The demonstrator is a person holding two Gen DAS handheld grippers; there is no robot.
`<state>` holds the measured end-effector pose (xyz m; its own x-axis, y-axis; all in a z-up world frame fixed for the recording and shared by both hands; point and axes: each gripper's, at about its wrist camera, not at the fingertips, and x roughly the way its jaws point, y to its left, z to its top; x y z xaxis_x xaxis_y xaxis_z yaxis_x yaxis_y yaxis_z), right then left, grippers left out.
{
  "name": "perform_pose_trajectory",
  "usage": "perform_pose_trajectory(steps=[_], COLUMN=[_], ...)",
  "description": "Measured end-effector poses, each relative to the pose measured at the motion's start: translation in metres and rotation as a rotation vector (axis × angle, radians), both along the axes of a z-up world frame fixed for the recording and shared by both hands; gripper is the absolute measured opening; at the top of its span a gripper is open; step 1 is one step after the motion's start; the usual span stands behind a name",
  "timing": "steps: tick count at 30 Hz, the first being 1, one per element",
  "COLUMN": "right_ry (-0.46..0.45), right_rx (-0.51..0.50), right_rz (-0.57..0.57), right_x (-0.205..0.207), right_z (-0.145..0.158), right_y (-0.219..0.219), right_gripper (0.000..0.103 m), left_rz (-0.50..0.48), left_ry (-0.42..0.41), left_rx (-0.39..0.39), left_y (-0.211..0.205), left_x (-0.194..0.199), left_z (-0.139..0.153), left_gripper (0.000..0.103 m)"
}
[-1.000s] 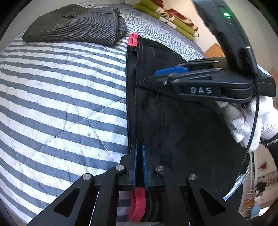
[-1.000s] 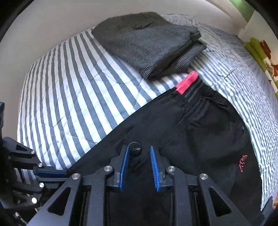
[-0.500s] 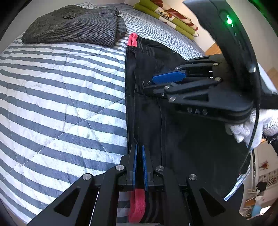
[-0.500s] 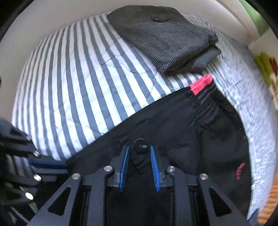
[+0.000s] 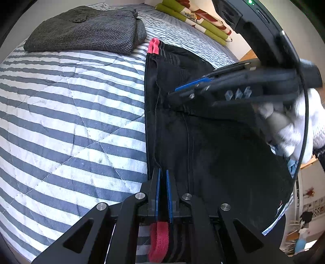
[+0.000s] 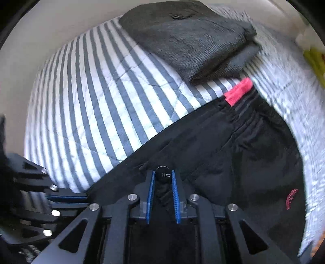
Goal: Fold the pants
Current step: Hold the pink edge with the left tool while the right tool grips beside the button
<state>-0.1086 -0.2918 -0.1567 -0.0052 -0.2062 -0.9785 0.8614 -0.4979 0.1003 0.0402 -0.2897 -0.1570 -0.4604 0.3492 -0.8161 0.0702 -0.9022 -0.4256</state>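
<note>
Black pants [image 5: 213, 152] lie flat on a striped quilt [image 5: 71, 111], with a red waistband tab [image 5: 153, 45] at the far end. My left gripper [image 5: 163, 171] is shut on the pants' near left edge, with more red waistband under its fingers. My right gripper [image 5: 176, 91] comes in from the right, held by a white-gloved hand [image 5: 294, 130]. In the right wrist view, the right gripper [image 6: 163, 172] pinches a bunched fold of the black pants [image 6: 233, 152] beside a round black button [image 6: 163, 170]. The left gripper [image 6: 67, 200] shows at the lower left.
Folded grey pants [image 5: 87, 28] lie at the far end of the bed, just beyond the red tab [image 6: 238, 91]. A green patterned cushion [image 5: 195, 18] lies along the far right edge. The striped quilt [image 6: 101, 101] spreads out to the left of the pants.
The right gripper's pads have drawn closer around the fold of fabric and it has swung toward the grey pants. The left gripper keeps its hold in the same spot.
</note>
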Motion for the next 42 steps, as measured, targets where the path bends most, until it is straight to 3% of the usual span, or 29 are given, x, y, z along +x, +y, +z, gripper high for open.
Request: perform_pose_trajectory(steps=[5,13,17,22,24,26,31,34,36,42], right_ry=[-0.091,-0.089,-0.086,-0.144,-0.104,0.015,-0.053,-0.123,-0.08,-0.032], right_rx=[-0.009,0.113,0.177,0.144,0.137,0.156,0.124,0.103,0.134,0.209], right_rz=[0.01,0.168,0.115,-0.007,-0.017,-0.033,-0.035,0.039,0.123,0.153], right_x=[-0.013,0.0,-0.005,-0.026,-0.035,-0.041,-0.047,-0.035,-0.023,-0.02], right_z=[-0.001,-0.008,-0.018,-0.018,-0.016,-0.011,-0.013,-0.007,-0.002,-0.022], right_y=[0.003,-0.015,-0.025,-0.023,-0.025,-0.026,-0.023,-0.021,-0.025,-0.038], right_gripper=[0.015,0.015,0.014,0.014,0.014,0.014,0.014,0.014,0.014,0.015], left_rz=[-0.001,0.001,-0.009,-0.017,-0.018,-0.024,-0.023,-0.023,-0.02,-0.019], left_ry=[0.0,-0.003,0.003,0.005,0.006,0.007,0.002,0.004,0.003,0.001], left_rx=[-0.002,0.006,-0.011,-0.017,-0.017,-0.021,-0.006,-0.006,-0.003,-0.005], left_y=[0.002,0.0,0.002,0.006,0.006,0.007,0.007,0.008,0.009,0.012], left_x=[0.0,-0.003,-0.003,-0.001,0.0,0.001,0.004,0.007,0.007,0.008], left_z=[0.0,-0.001,0.0,-0.001,-0.001,-0.001,0.0,0.001,0.001,0.003], left_gripper=[0.006,0.006,0.006,0.006,0.005,0.005,0.005,0.005,0.005,0.005])
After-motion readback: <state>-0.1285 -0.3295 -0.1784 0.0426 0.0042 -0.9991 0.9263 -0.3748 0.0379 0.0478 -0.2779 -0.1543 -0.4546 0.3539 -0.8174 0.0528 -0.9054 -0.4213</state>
